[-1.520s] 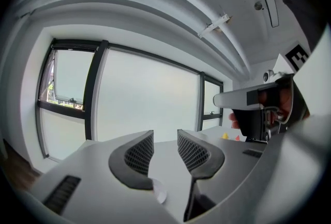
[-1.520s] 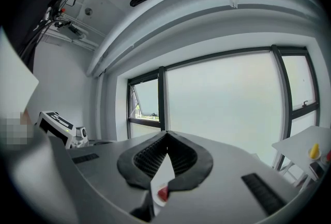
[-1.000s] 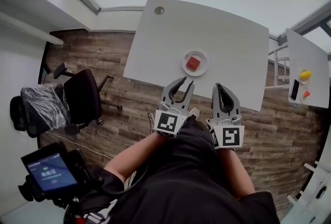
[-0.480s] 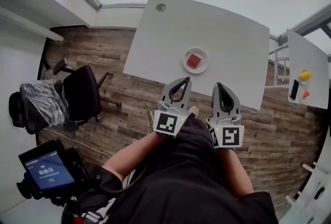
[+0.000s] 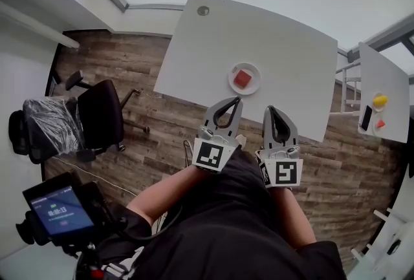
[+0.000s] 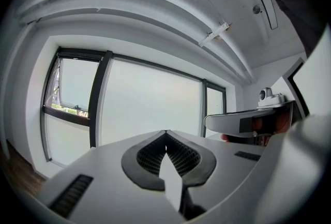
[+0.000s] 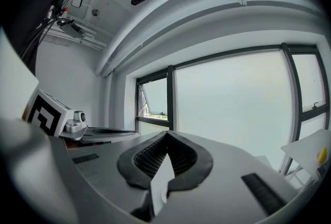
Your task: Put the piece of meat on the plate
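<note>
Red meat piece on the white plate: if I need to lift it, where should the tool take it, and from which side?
Likely across two opposite straight edges of the squarish red meat piece, coming down from above: it lies flat on the round white plate, so only its sides offer a hold. The left tool, shut now, is nearer and must open first.

Bright, even daylight from the windows (image 6: 145,109) — soft shadows, heavy fisheye bending, dark vignetted corners.
</note>
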